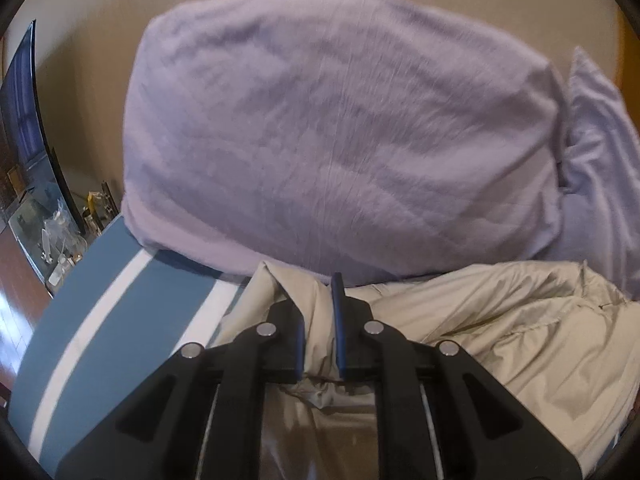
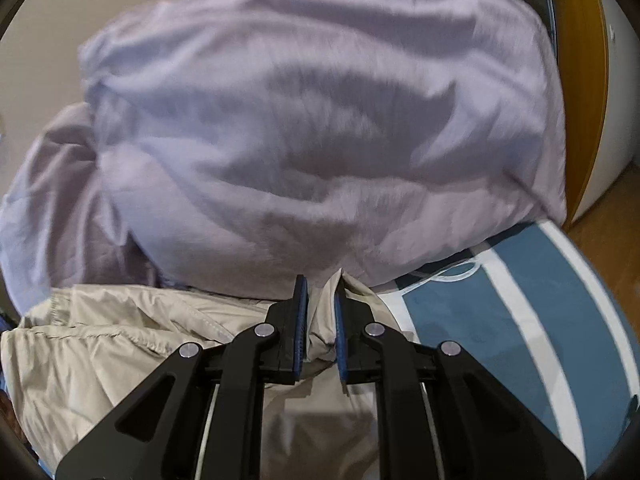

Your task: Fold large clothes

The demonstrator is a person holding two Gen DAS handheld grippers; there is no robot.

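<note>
A beige garment [image 1: 500,320] lies crumpled on a blue and white striped bed cover [image 1: 100,320]. My left gripper [image 1: 318,292] is shut on a bunched corner of the garment at its left end. My right gripper [image 2: 322,292] is shut on a bunched corner of the same garment [image 2: 120,344] at its right end, above the striped cover [image 2: 520,320]. Both held corners stick up between the blue-padded fingers.
A big lilac pillow [image 1: 340,132] lies right behind the garment and fills both views [image 2: 320,120]. A second lilac pillow [image 1: 600,152] lies beside it. A dark screen [image 1: 24,120] stands at the far left. A wooden door frame [image 2: 592,80] is at the right.
</note>
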